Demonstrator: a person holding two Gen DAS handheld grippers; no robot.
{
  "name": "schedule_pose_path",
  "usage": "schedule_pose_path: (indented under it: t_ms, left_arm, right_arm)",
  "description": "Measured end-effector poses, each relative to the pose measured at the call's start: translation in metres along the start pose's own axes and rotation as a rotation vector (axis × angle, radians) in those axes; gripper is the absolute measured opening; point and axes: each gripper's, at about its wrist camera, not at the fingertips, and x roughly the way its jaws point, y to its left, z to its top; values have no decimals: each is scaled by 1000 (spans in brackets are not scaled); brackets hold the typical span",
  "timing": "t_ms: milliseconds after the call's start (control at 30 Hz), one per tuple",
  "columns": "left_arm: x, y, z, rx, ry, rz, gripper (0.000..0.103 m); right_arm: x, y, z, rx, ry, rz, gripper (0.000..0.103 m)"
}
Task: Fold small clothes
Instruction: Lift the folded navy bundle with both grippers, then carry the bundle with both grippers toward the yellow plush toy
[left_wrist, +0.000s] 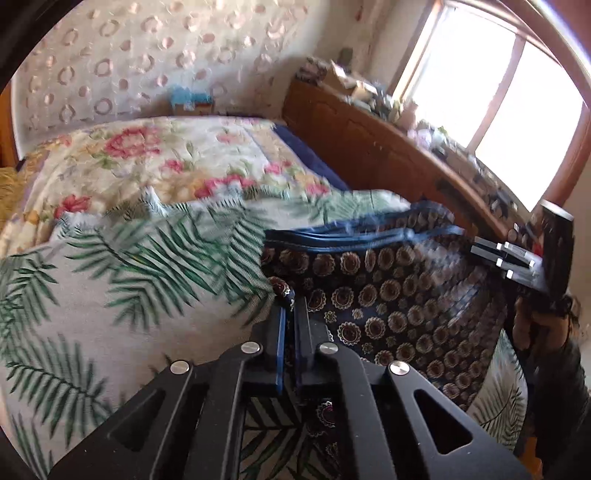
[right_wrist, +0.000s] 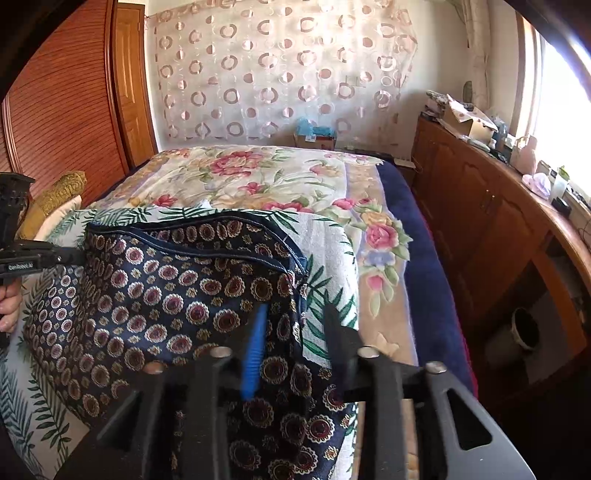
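Note:
A dark navy garment (left_wrist: 388, 295) printed with round flower medallions and edged with a blue hem lies spread on a palm-leaf cloth (left_wrist: 129, 295) on the bed. My left gripper (left_wrist: 290, 310) is shut on its near corner, and a fold of the fabric bulges out at the fingertips. In the right wrist view the same garment (right_wrist: 166, 288) fills the middle. My right gripper (right_wrist: 295, 325) stands open over its right edge, with the cloth lying loose between the blue-padded finger and the black one. The left gripper (right_wrist: 70, 256) shows at the garment's far left edge.
A floral bedspread (right_wrist: 258, 177) covers the bed beyond the palm-leaf cloth (right_wrist: 328, 240). A long wooden cabinet (right_wrist: 480, 206) crowded with small items runs along the right under a bright window. A wooden wardrobe (right_wrist: 62, 110) stands at the left. A hand (right_wrist: 9, 306) holds the left gripper's grip.

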Motion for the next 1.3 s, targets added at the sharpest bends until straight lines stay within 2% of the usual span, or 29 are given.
schedule_pose_path:
  t_ms: [67, 133, 433, 733, 867, 900, 933, 1000, 1033, 1067, 1167, 1300]
  left_arm:
    - [-21, 3, 3, -1, -58, 38, 4]
    - [-34, 12, 5, -10, -77, 60, 4]
    - [-54, 50, -6, -8, -72, 177, 4]
    - [-41, 59, -17, -19, -47, 191, 4]
    - [-38, 62, -17, -29, -41, 184, 4]
    - [-38, 63, -18, -31, -42, 182, 4]
    - [-38, 62, -17, -33, -44, 180, 4]
    - [-41, 62, -17, -33, -53, 169, 4]
    - [-43, 61, -17, -32, -56, 164, 4]
    - [-48, 59, -17, -31, -71, 155, 4]
    - [-64, 53, -18, -31, -104, 135, 4]
    - [-96, 46, -20, -29, -177, 127, 4]
  right_arm:
    - [2, 0, 2, 11, 3, 14, 57]
    - [4, 2, 4, 12, -3, 30, 60]
    - [38, 34, 21, -27, 35, 151, 62]
    - [92, 45, 35, -4, 134, 249, 62]
    - [103, 51, 43, -20, 137, 258, 61]
    - [103, 56, 43, -30, 134, 264, 58]
    - [105, 60, 44, -47, 130, 271, 49]
    - [107, 67, 45, -85, 121, 260, 38]
    - [105, 68, 45, -96, 117, 262, 22]
    - [106, 70, 45, -95, 123, 296, 16]
    - [97, 71, 41, -105, 98, 295, 12]
    - [72, 71, 41, -92, 7, 303, 11]
